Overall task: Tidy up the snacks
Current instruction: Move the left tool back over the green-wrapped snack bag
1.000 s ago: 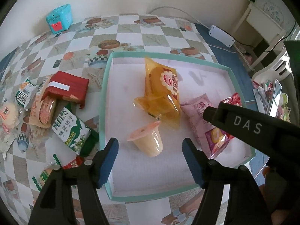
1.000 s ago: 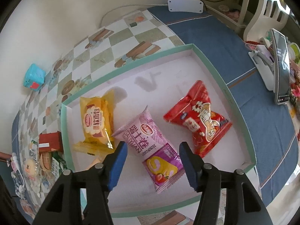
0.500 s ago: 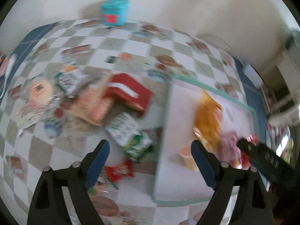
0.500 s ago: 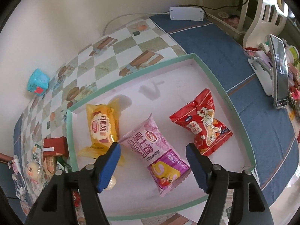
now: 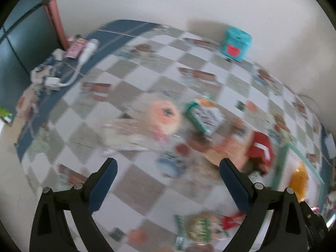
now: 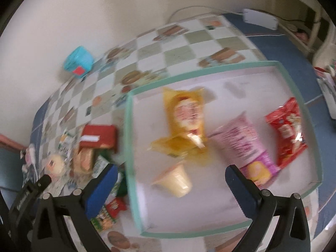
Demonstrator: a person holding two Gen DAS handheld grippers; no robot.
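Note:
A mint-rimmed white tray [image 6: 128, 126] holds a yellow packet [image 6: 184, 115], a pink packet [image 6: 243, 140], a red packet [image 6: 287, 130] and a jelly cup [image 6: 176, 180]. My right gripper [image 6: 170, 178] hangs above the tray's near left part, its jaws opening with nothing gripped. Loose snacks lie left of the tray: a red box [image 5: 259, 149], a green-and-white packet [image 5: 204, 115], a round pastry [image 5: 164, 113] and a green snack bag [image 5: 201, 229]. My left gripper [image 5: 168, 174] hovers over this blurred pile, its jaws opening and empty.
A teal box with a red label [image 5: 236, 43] stands by the wall. White cables and small items [image 5: 63, 71] lie on the blue cloth at the far left. A white power strip [image 6: 260, 19] sits at the back right. The checked tablecloth [image 5: 134, 189] runs under everything.
Both grippers have opened wider. My left gripper swung left from over the tray to the loose snack pile. My right gripper shifted left across the tray, off the pink packet.

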